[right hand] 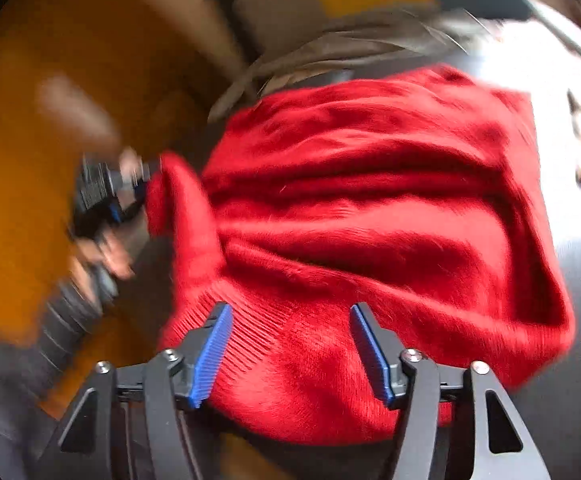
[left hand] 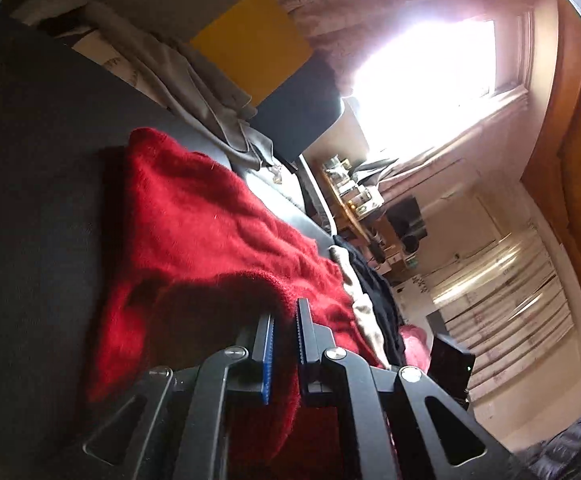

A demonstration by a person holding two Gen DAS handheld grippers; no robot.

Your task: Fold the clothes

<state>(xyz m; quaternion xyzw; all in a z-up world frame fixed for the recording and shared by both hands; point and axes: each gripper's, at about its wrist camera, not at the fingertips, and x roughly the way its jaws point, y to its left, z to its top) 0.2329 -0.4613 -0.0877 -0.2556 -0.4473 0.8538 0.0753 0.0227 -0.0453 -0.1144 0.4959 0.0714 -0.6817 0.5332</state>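
Fingers of the left gripper (left hand: 286, 320) pinch a fold of the red sweater (right hand: 370, 208); those of the right gripper (right hand: 290, 320) stand wide apart, holding nothing, the ribbed hem just under them. The sweater lies part-folded on the dark table (left hand: 30, 200), beyond both grippers. Judged step: one fold laid, one edge let go. Next, the left must carry its pinched edge across. Grey clothes (left hand: 194, 84) lie farther back.

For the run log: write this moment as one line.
left gripper: jaws shut on red sweater | right gripper: jaws open over its hem
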